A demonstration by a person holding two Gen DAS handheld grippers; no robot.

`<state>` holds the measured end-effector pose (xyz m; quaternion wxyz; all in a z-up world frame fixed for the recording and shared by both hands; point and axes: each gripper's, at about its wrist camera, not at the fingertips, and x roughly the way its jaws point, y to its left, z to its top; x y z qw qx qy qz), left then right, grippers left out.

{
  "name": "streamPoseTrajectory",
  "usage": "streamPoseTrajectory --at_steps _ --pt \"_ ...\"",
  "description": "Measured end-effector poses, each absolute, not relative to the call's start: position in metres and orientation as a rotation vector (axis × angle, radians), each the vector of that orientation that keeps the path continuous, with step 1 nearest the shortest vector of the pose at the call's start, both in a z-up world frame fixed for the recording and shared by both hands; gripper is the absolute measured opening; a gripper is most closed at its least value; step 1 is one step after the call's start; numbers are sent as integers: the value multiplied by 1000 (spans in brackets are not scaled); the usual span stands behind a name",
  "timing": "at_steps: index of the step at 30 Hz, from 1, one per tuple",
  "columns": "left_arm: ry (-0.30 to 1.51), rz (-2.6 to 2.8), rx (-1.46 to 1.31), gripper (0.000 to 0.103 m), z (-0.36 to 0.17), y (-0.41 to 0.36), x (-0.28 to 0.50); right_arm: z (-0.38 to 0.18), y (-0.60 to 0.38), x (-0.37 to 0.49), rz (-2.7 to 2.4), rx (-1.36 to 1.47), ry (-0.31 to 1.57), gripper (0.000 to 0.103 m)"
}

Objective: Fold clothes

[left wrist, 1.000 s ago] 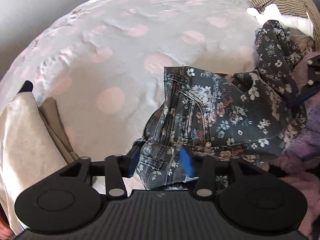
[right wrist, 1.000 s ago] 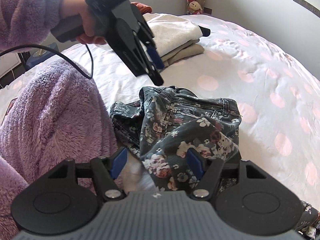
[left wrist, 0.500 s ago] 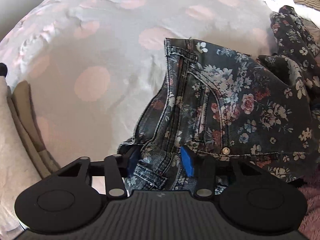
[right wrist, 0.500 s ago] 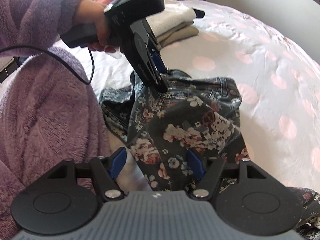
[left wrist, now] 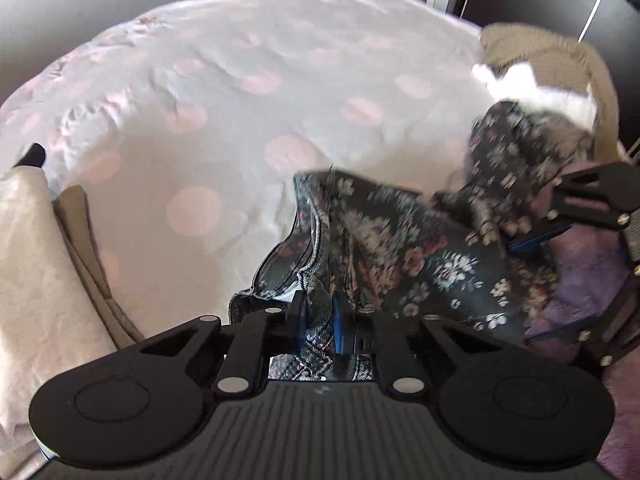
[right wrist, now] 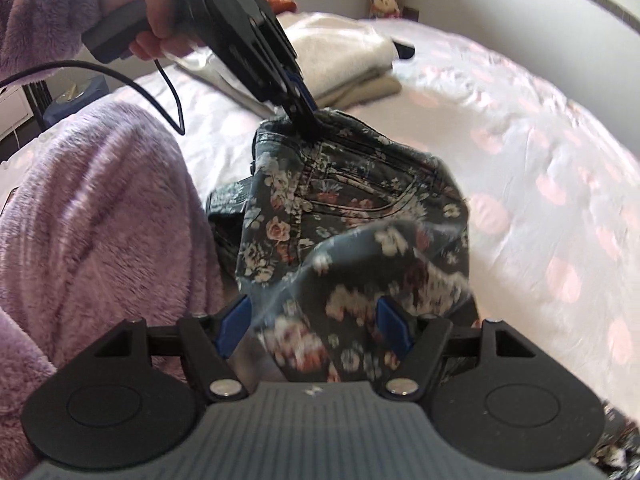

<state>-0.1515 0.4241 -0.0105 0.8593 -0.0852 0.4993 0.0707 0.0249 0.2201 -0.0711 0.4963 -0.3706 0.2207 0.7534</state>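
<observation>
— Left hand (right wrist: 160, 20)?

— Wrapped around the handle, high at the upper left of the right wrist view, in a purple fleece sleeve (right wrist: 36, 12). Tilted steeply down toward the bed (left wrist: 240, 100), with a black cable (right wrist: 172, 96) looping off below the handle.

— And the left claw (left wrist: 319, 312)?

— Just been closing, and now pinched tight on the waistband seam of the floral jeans (right wrist: 340, 192). Denim squeezed between the two blue pads, the band raised off the sheet there.

— Right claw (right wrist: 312, 312)?

— Angled down as well, low and close to the purple robe (right wrist: 100, 220). Pads spread wide, a blurred fold of the jeans leg lying loosely between them. No sign of the pads pressing on it.

— Where were the jeans otherwise?

— Bunched near the front edge of the bed, against the robe. Waistband up at the left claw, pocket side facing the right wrist camera, one leg trailing across toward the right claw.

— Edges nearby?

— Folded stack (right wrist: 344, 60) of cream and tan pieces just beyond the left claw, close but not touching the jeans. Loose heap of clothes (left wrist: 540, 60) at the far right of the left wrist view, striped and white pieces on top, next to the trailing leg.

— Open room?

— Wide stretch of bare spotted sheet past the jeans, between stack and heap, wrinkled but free. Wall right behind the far edge of the bed.
</observation>
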Motion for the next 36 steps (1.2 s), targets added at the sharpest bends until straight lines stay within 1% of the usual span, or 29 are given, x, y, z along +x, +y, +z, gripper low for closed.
streamPoseTrajectory --at_steps 3,7,11,13,14,15,17,18,19,22,24,26,30,33,35,36 --pt "973 159 -205 10 14 416 -169 -61 214 20 1830 -896 475 72" --pt "867 188 -211 10 35 403 -197 -57 209 15 1834 -908 442 72" --pt "754 216 -254 10 43 390 -231 -61 213 18 1829 -926 454 72" --pt "734 230 -281 10 42 385 -243 -66 216 21 1838 -923 492 69" --pt "743 245 -289 10 38 385 -248 -69 218 22 1850 -916 521 63" --pt "753 261 -297 9 35 385 -252 -70 219 24 1874 -903 553 39" --pt "773 291 -313 9 29 385 -260 -69 216 23 1893 -894 547 33" --pt "784 307 -321 9 25 387 -263 -67 214 21 1897 -895 524 25" --pt "796 321 -329 9 21 389 -267 -64 211 18 1901 -898 496 21" --pt "809 335 -350 10 14 391 -275 -51 201 15 1879 -896 407 12" --pt "799 319 -361 10 13 388 -279 -41 196 15 1836 -892 339 10" --pt "795 291 -363 10 12 382 -279 -36 196 20 1786 -880 335 10" --pt "892 252 -315 10 0 366 -272 -39 192 24 1795 -933 402 7" --pt "927 243 -304 10 -4 359 -273 -50 183 21 1827 -1019 438 8" --pt "935 248 -292 10 -3 357 -272 -55 176 23 1828 -1035 432 16" --pt "940 250 -286 10 -3 357 -272 -56 173 25 1825 -1044 427 28"
